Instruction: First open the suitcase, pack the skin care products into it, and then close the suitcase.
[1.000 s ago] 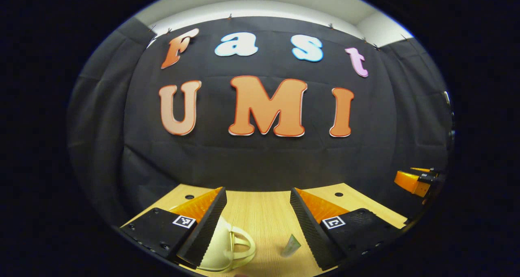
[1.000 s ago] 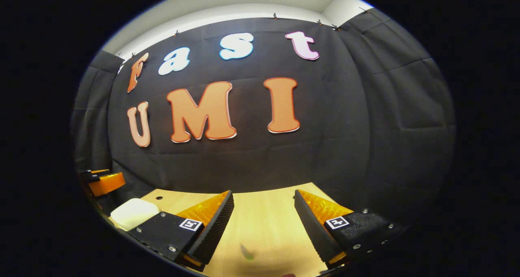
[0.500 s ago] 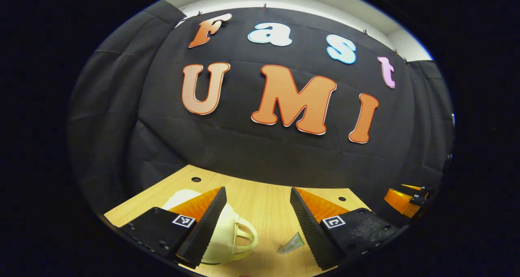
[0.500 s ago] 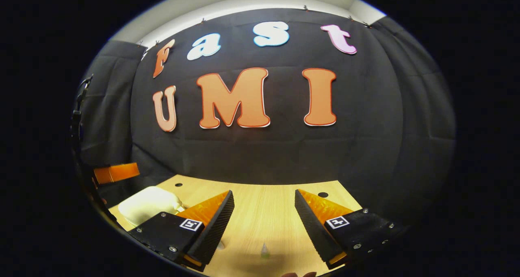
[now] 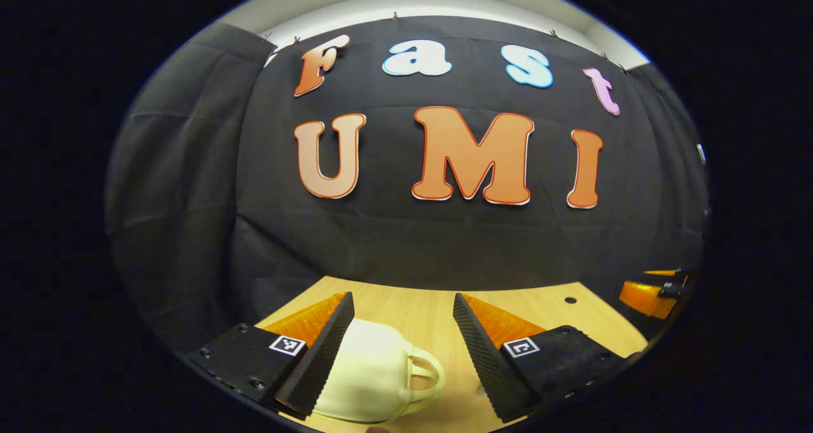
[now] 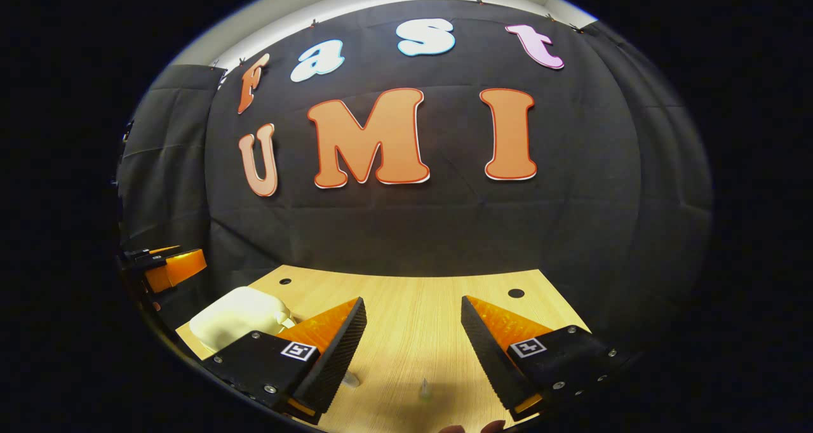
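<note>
Left gripper view: a light wood-grain desk [image 5: 413,309] runs back to the booth's black cloth wall [image 5: 190,185], with a pale strip of ceiling [image 5: 381,4] above the cloth. One round hole [image 5: 570,300] is set in the desk near its far right edge. The left gripper [image 5: 399,350] is held low over the desk with its fingers spread wide and nothing between them under pressure. A small cream suitcase [image 5: 371,379] lies on the desk, closed, its carry handle [image 5: 424,373] turned toward the gap between the fingers; the case sits just beside the left finger, and contact cannot be determined. The other gripper shows at the far right edge.

Right gripper view: the same desk [image 6: 413,306] shows two round holes, one far left [image 6: 285,281] and one far right [image 6: 516,293]. The right gripper [image 6: 413,350] is spread apart, holding nothing. A small skin care tube [image 6: 424,390] stands on the desk between its fingers, touching neither; its details are too small to tell. The cream suitcase [image 6: 238,309] lies at the desk's left side, partly behind the left finger. The left gripper [image 6: 168,268] appears at the far left edge, above the desk's corner.
</note>
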